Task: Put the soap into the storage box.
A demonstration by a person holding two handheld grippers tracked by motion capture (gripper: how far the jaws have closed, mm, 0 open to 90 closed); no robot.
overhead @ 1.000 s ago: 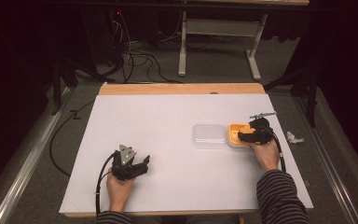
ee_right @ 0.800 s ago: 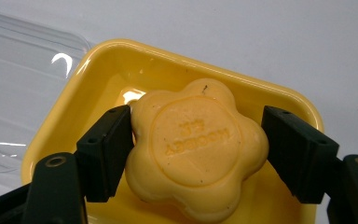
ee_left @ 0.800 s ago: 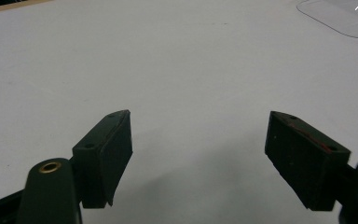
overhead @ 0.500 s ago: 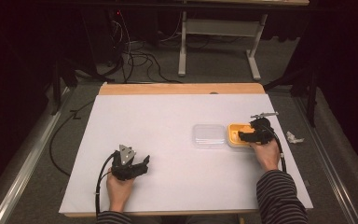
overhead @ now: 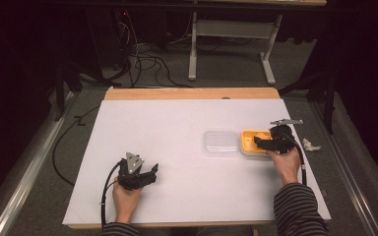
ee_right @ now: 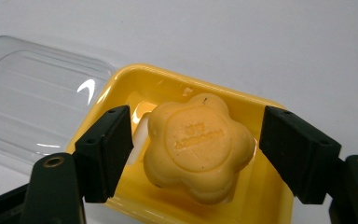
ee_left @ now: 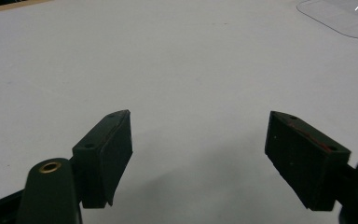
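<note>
A yellow flower-shaped soap (ee_right: 198, 149) lies in a yellow dish (ee_right: 168, 77) at the right of the white table. My right gripper (ee_right: 198, 114) straddles the soap. Its jaws have just been opening, and a thin gap shows between each pad and the soap. From above, the right gripper (overhead: 260, 142) reaches over the dish (overhead: 248, 146) from the right. The dish's clear lid (overhead: 220, 142) lies flat just left of it. Near the front left, my left gripper (overhead: 152, 172) rests open with nothing between its jaws (ee_left: 198, 114).
White sheet covers the table (overhead: 177, 128), with a wooden strip along its far edge (overhead: 192, 93). A small crumpled white scrap (overhead: 311, 145) lies off the sheet's right edge. Cables and a metal stand are on the floor beyond.
</note>
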